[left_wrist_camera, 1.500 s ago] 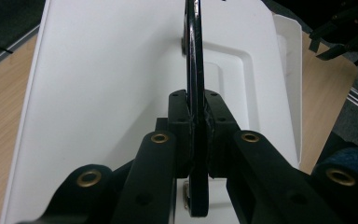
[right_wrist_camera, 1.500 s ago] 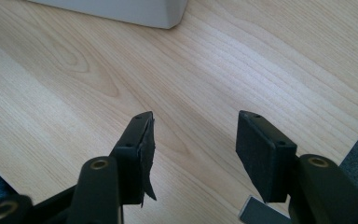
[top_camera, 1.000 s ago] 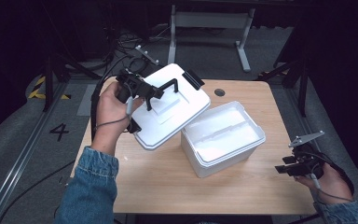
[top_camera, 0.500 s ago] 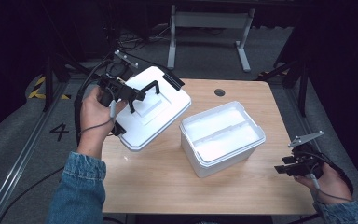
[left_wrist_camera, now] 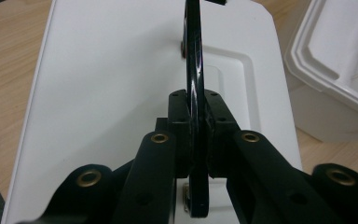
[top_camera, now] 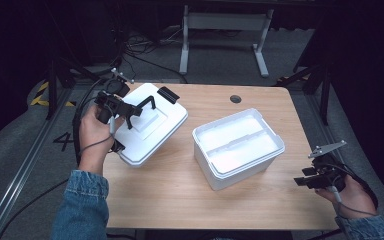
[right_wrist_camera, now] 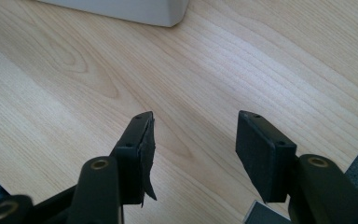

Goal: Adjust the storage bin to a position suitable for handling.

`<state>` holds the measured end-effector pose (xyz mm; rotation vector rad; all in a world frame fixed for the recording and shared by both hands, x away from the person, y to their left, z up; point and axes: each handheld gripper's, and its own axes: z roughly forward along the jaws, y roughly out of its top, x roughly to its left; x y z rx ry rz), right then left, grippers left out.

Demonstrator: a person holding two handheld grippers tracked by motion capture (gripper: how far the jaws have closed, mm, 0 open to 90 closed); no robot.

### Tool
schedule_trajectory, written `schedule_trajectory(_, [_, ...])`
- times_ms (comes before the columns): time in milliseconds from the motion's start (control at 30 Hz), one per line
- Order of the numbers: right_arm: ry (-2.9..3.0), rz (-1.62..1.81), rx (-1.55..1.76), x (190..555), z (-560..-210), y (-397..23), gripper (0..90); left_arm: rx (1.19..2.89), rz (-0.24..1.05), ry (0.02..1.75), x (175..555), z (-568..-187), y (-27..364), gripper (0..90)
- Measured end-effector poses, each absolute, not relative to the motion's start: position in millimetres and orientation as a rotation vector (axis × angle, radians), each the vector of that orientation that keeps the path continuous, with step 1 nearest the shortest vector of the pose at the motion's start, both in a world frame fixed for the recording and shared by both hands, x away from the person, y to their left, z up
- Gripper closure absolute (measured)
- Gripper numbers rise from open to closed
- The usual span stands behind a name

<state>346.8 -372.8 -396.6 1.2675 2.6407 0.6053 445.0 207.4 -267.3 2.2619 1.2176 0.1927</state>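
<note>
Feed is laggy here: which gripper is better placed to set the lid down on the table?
Left. The left gripper is clamped on the lid's black handle, holding the white lid at the table's left. The right gripper is open, empty, far right.

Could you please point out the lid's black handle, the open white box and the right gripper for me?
lid's black handle (left_wrist_camera: 194, 70), left gripper view, on the arch above the jaws.
open white box (top_camera: 207, 165), high view, on its front wall.
right gripper (top_camera: 304, 176), high view, between its fingertips.

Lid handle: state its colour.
Glossy black handle, best seen in the left gripper view, on a white lid.
</note>
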Motion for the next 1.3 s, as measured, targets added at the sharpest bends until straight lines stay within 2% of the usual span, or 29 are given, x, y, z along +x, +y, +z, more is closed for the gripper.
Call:
schedule_trajectory(300, [2.642, 0.607, 1.271, 346.1, -396.4, -371.2, 47.2, 2.249, 0.188, 1.249, 443.6, -295.8, 212.4, 83.9])
schedule_trajectory(1300, [2.665, 0.587, 1.269, 347.7, -401.8, -367.9, 47.0, 2.163, -0.003, 1.346, 449.7, -383.4, 230.5, 83.9])
